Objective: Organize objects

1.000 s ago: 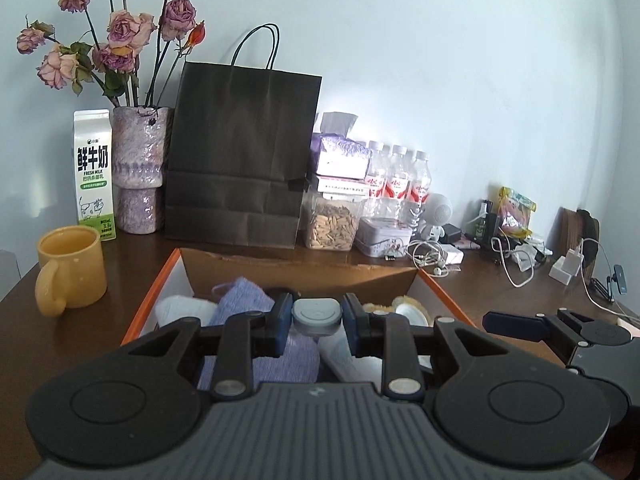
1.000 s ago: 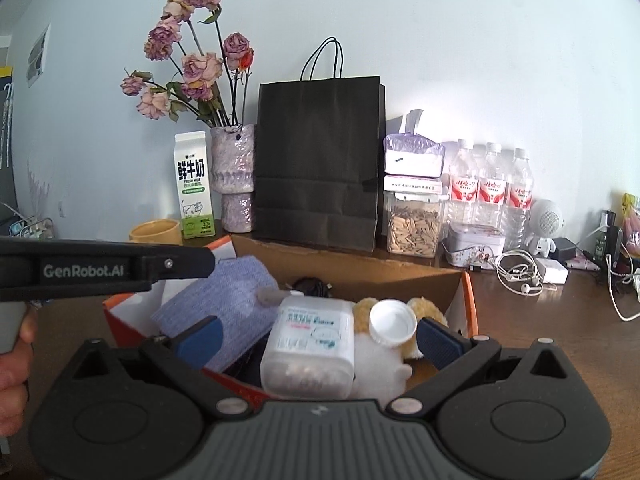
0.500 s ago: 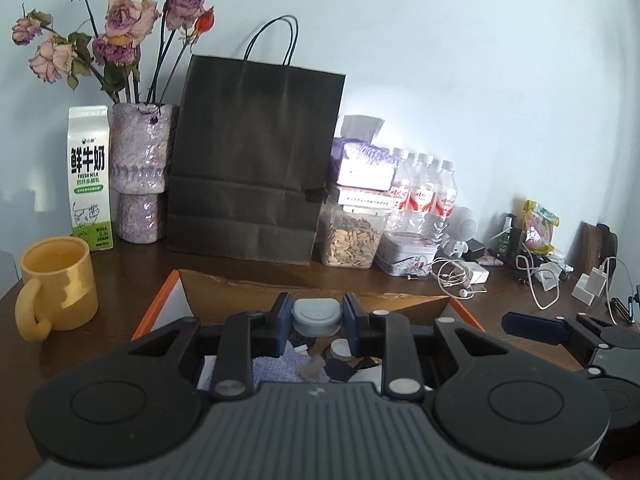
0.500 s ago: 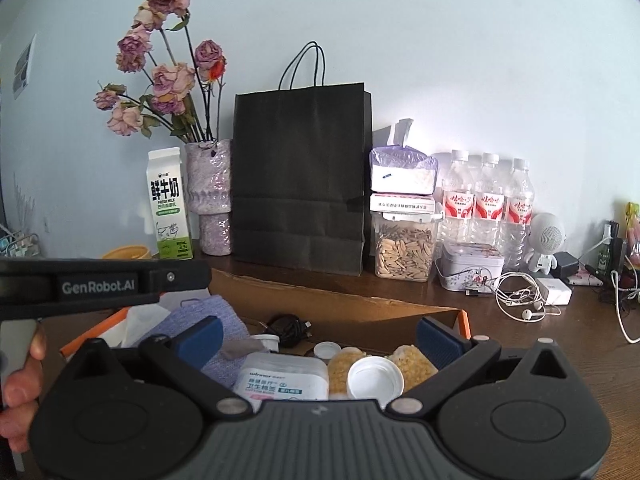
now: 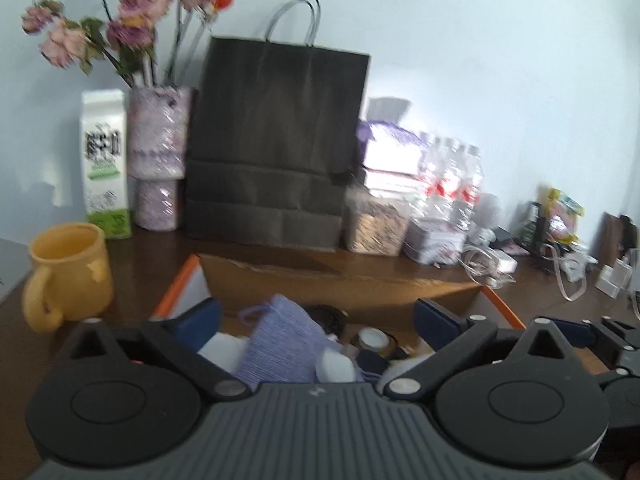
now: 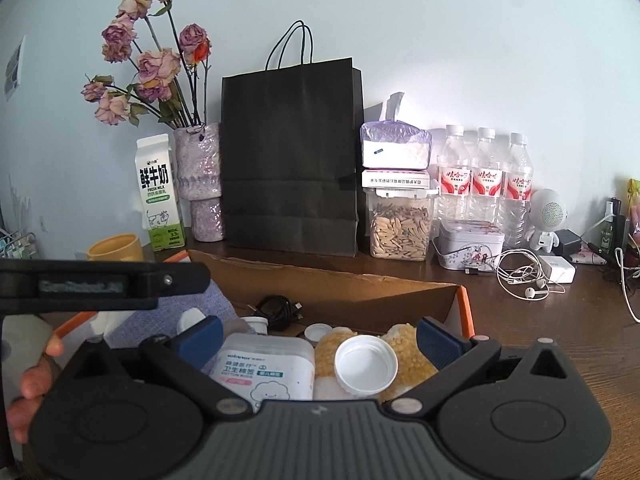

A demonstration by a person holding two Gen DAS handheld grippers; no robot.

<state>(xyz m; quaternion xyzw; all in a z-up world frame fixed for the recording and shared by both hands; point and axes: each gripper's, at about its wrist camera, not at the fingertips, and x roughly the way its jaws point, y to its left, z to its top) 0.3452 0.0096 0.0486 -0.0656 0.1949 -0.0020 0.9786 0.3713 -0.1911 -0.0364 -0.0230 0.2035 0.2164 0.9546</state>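
The left gripper [image 5: 316, 318], which half a second ago had its fingers pinched on a small grey cap, now has them spread wide with nothing between them, so the cap has been let go over the box [image 5: 340, 280]; by my reading one item is put away and the hand is free for the next (the left view is smeared with motion, so I cannot pick out where the cap landed). Just beyond its fingers [image 5: 200, 318] lie a lilac cloth [image 5: 280, 348], a white lid [image 5: 334, 366] and a small round pot [image 5: 370, 336], none of them touched. The right gripper [image 6: 318, 336] is as it was, fingers wide and empty, hovering over the near end of the box [image 6: 332, 284] above a tub of cotton buds [image 6: 266, 364], a white cap [image 6: 366, 366] and yellow sponges [image 6: 406, 338]; a black cable [image 6: 278, 308] lies farther in, against the box's cardboard wall. The task's things are thus gathered in the box, which sits on the worktop [image 6: 540, 328]. Farther off stand a yellow mug [image 5: 70, 268], a milk carton [image 6: 158, 196], a vase of roses [image 6: 200, 180], a black bag [image 6: 292, 160], a jar of seeds [image 6: 400, 224], a tin [image 6: 470, 242], three water bottles [image 6: 486, 184] and earphones [image 6: 520, 274] by the wall.
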